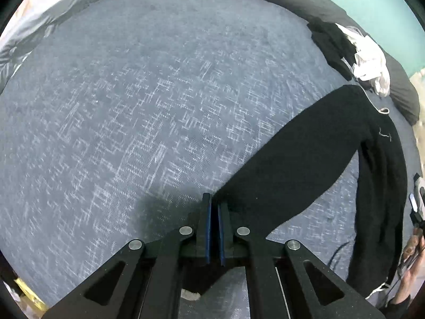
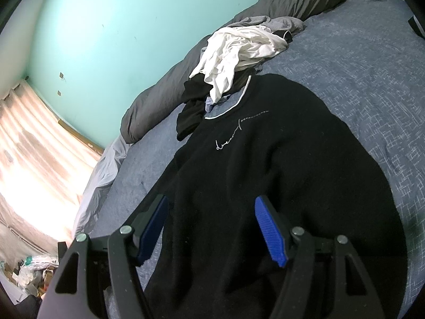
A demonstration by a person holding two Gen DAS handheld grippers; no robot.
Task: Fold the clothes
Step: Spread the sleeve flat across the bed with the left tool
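A: Well, where does the black knit sweater with the white script on its chest (image 2: 265,164) lie?

B: Flat on the blue-grey woven bedspread (image 1: 132,106), chest side up, with its white-trimmed neckline pointing toward the far pile of clothes.

A: And the left gripper (image 1: 214,207)?

B: Its blue-padded jaws are pressed together, and the end of the sweater's long black sleeve (image 1: 292,164) runs right up to them. The sleeve looks pinched there, stretched out sideways from the body across the bedspread, though the tips hide the exact bite.

A: The right gripper (image 2: 211,212)?

B: Spread wide. It hangs above the lower part of the sweater, one blue ribbed pad (image 2: 269,228) over the black knit and the other near the garment's edge. Neither pad presses on cloth.

A: What is in that pile?

B: A crumpled white garment (image 2: 239,50) lies on top, with a smaller black garment (image 2: 191,111) under it, just beside the sweater's collar. A dark grey duvet (image 2: 159,98) is bunched along the edge of the bed next to a pale green wall (image 2: 106,26).

A: Anything of the person?

B: In the left wrist view a hand (image 1: 411,250) shows at the right border, near the sweater's hem.
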